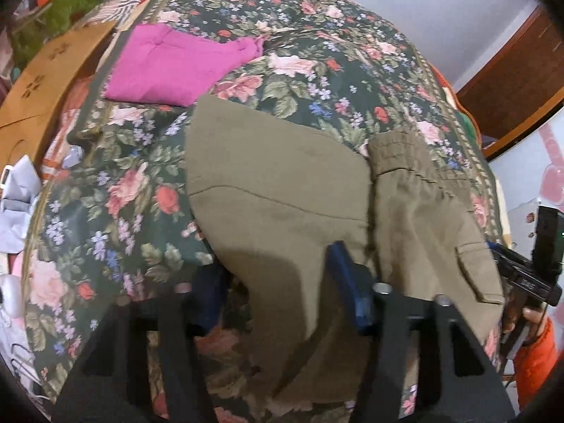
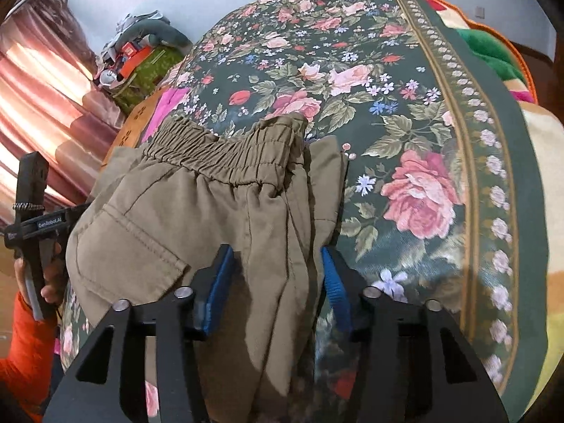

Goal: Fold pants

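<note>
The floral bedspread fills both frames. On it our olive pants lie lower centre, partly folded, waistband toward mid-frame. A folded pink garment sits upper left. Our right gripper has its jaws wide apart astride a fabric ridge, not pinching. On the left gripper, fabric hides one jaw; we cannot tell. We judge mid-fold: next, close and carry over.

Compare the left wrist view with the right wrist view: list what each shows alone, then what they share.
Left wrist only: the folded magenta garment in full, a wooden door, and the right gripper seen from outside. Right wrist only: pink curtains, the pants' elastic waistband close up, and the left gripper from outside. Shared: the olive pants on the floral bedspread.
</note>
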